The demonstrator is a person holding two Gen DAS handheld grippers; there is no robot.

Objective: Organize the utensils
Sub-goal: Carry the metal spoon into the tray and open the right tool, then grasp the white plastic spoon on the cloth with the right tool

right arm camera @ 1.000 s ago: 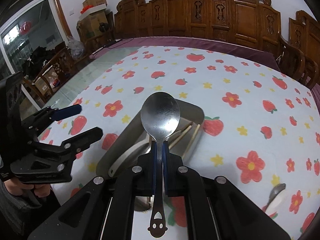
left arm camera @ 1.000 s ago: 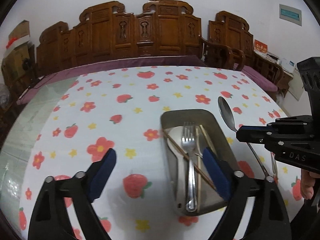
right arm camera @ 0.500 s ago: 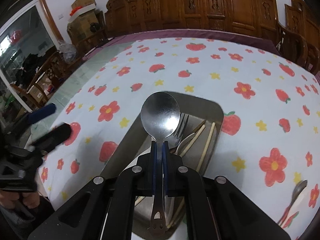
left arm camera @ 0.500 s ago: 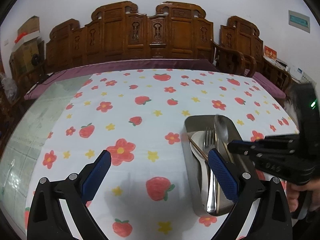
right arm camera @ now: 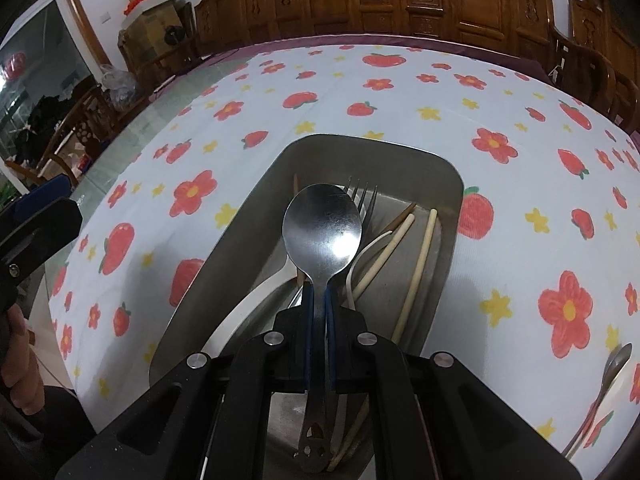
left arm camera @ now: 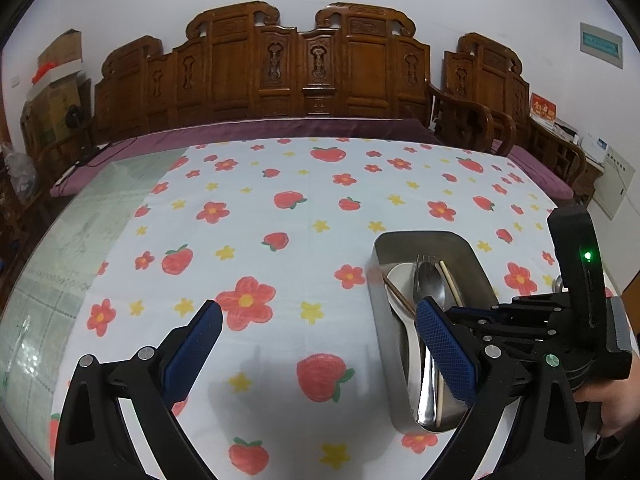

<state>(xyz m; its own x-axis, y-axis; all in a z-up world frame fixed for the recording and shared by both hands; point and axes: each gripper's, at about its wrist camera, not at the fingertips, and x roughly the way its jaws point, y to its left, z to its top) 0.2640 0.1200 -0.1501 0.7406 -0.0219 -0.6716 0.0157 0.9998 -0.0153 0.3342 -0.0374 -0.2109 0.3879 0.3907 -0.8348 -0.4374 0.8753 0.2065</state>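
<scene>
My right gripper (right arm camera: 318,304) is shut on the handle of a steel spoon (right arm camera: 322,228) and holds it low over a metal tray (right arm camera: 248,248). The tray holds a fork (right arm camera: 366,198), a white spoon (right arm camera: 256,304) and chopsticks (right arm camera: 420,264). In the left wrist view the tray (left arm camera: 468,256) lies at the right, with the held spoon (left arm camera: 430,284) over the fork, and the right gripper (left arm camera: 460,314) reaches in from the right. My left gripper (left arm camera: 320,344) is open and empty above the tablecloth, its right finger over the tray's left side.
Another steel spoon (right arm camera: 612,368) lies on the flowered tablecloth (left arm camera: 280,240) to the right of the tray. Carved wooden chairs (left arm camera: 312,68) line the table's far edge. Bare glass table top (left arm camera: 60,260) shows on the left.
My right gripper has lowered the spoon from above the tray's right side down into the tray. The left gripper has drawn back and to the left.
</scene>
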